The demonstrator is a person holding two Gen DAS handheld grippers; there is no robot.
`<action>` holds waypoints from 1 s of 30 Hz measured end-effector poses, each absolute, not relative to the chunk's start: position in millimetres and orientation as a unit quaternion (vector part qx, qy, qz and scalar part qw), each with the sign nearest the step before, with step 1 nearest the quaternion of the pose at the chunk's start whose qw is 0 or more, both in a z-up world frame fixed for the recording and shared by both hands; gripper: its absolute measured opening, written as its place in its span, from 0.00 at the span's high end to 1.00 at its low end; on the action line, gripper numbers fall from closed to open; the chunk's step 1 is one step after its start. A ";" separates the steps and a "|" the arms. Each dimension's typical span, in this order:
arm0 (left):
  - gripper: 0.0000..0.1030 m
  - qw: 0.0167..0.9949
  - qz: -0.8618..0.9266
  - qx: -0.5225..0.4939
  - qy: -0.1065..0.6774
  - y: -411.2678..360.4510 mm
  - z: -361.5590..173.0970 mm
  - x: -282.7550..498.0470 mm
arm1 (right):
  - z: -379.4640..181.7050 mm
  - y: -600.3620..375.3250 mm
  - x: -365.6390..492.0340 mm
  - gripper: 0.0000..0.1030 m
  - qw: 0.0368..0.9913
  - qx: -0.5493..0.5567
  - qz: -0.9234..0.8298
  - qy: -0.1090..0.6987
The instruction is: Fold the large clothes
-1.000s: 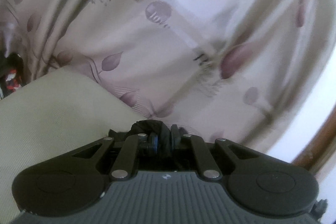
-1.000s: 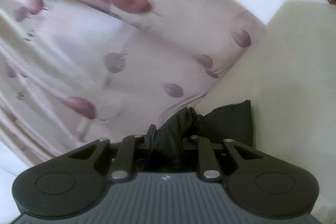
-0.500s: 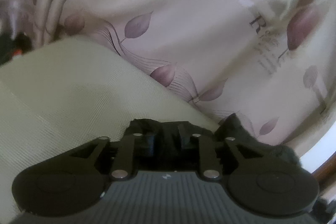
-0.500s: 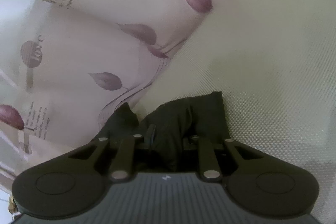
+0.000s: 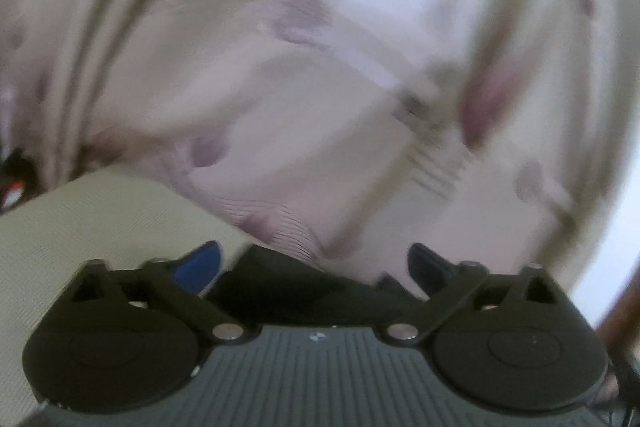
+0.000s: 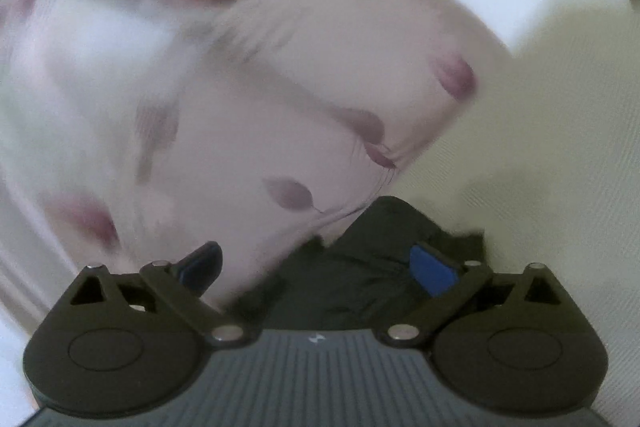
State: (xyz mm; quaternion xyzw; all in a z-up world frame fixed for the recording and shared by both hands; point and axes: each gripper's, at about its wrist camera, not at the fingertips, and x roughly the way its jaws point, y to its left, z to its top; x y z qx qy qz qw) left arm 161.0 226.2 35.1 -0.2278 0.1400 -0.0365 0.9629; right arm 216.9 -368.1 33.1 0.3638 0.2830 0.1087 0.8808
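A black garment (image 5: pixel 288 287) lies on the cream ribbed surface (image 5: pixel 80 227), right under my left gripper (image 5: pixel 312 259). Its jaws are opening; the blue pads (image 5: pixel 200 267) stand wide apart and do not press the cloth lying between them. In the right wrist view the same black garment (image 6: pixel 380 239) lies bunched on the cream surface (image 6: pixel 540 147). My right gripper (image 6: pixel 316 259) is also opening, its pads (image 6: pixel 432 267) spread clear of the cloth. Both views are blurred by motion.
A pale curtain with purple leaf print (image 5: pixel 320 87) hangs close behind the surface and fills most of both views (image 6: pixel 200 107). A brown wooden edge (image 5: pixel 624 307) shows at far right, and dark clutter (image 5: pixel 16 171) at far left.
Both grippers were shut on bunched black cloth; now their jaws have spread and the cloth lies loose between them. Both cameras have shifted, and the curtain is blurred.
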 end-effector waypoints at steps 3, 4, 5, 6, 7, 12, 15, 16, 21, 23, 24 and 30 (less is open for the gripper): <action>0.69 0.966 -0.078 -0.169 0.182 190.6 37.6 175.8 | 49.5 -318.5 226.2 0.40 0.918 0.205 0.127 0.314; 0.75 0.963 -0.091 -0.162 0.196 179.5 35.7 182.8 | 50.2 -303.2 228.1 0.43 0.920 0.174 0.135 0.325; 0.77 0.960 -0.104 -0.156 0.207 169.6 32.8 189.6 | 50.3 -287.7 233.3 0.45 0.922 0.145 0.139 0.332; 0.79 0.959 -0.115 -0.146 0.214 160.4 30.0 194.9 | 49.9 -275.3 237.5 0.45 0.924 0.123 0.144 0.332; 0.79 0.959 -0.118 -0.132 0.220 151.4 27.8 200.4 | 48.5 -261.9 243.7 0.46 0.926 0.099 0.147 0.332; 0.79 0.938 -0.096 -0.122 0.311 139.4 -7.9 250.8 | 22.3 -232.3 279.1 0.46 0.924 0.026 0.115 0.364; 0.84 0.923 -0.075 -0.167 0.338 159.2 -34.8 266.7 | -4.0 -235.8 290.7 0.47 0.912 0.018 0.093 0.398; 0.87 0.919 -0.076 -0.181 0.342 164.7 -40.5 269.4 | -10.9 -238.1 291.0 0.47 0.910 0.020 0.090 0.405; 0.89 0.915 -0.076 -0.198 0.343 169.8 -56.9 275.5 | -32.6 -244.4 291.5 0.46 0.902 0.040 0.090 0.420; 0.89 0.920 -0.074 -0.187 0.337 166.2 -59.0 276.5 | -38.2 -246.0 291.8 0.46 0.902 0.046 0.089 0.420; 0.89 0.921 -0.073 -0.188 0.335 165.4 -60.5 275.8 | -39.9 -248.4 290.7 0.45 0.902 0.054 0.088 0.419; 0.89 0.917 -0.085 -0.222 0.319 172.6 -74.1 274.7 | -48.0 -257.7 285.9 0.45 0.903 0.070 0.092 0.414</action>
